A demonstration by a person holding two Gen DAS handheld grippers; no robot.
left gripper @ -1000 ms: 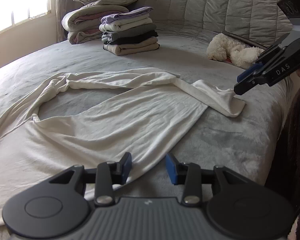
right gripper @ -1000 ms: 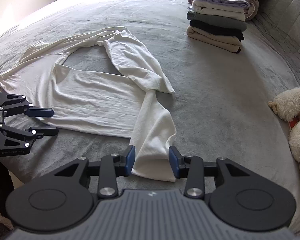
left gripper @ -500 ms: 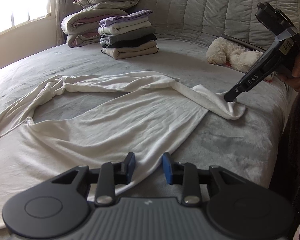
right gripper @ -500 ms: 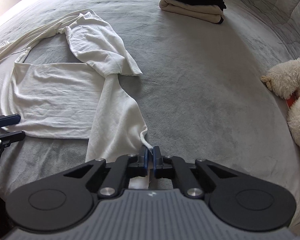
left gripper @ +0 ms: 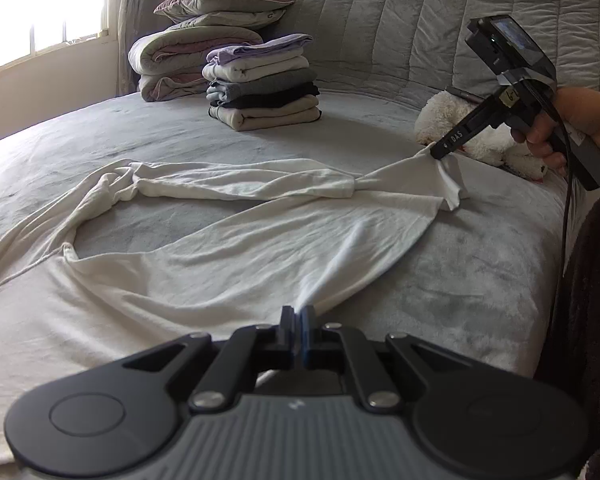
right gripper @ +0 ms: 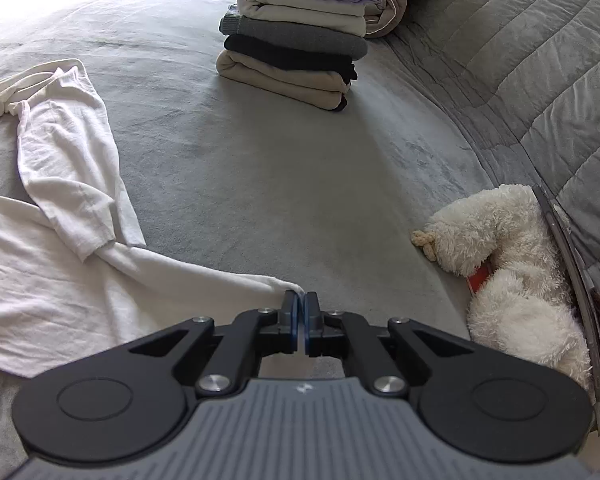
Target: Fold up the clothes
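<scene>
**Both tools clamped on the white garment, ready to stretch it**

The garment (left gripper: 228, 248) lies spread and rumpled on the bed (left gripper: 480, 280), a white long-sleeved piece with its body toward my left and one sleeve running out to my right. Its long axis at this moment runs across me, from the left tool (left gripper: 298, 322) to the right tool (left gripper: 440, 151).

My left tool is clenched on the near edge of the body; cloth fans out from its closed tips in taut creases. My right tool (right gripper: 301, 312) is clenched too, pinching the sleeve's end, which it holds lifted just off the bed. A hand (left gripper: 580, 120) grips its handle at the right edge of the left view.

What matters next, as I judge it: the sleeve lies to the left of the right tool, and the body lies ahead of the left one. The right hand is the nearer to the sleeve, so it is the one to carry the sleeve back over the body. The sleeve looks twisted near its middle and may need a pull first.

Farther off sits a stack (right gripper: 296, 40) of folded clothes, well apart from the garment, with pillows (left gripper: 204, 40) behind. A plush toy (right gripper: 512, 276) lies near the right tool, against the headboard (left gripper: 420, 12).
</scene>
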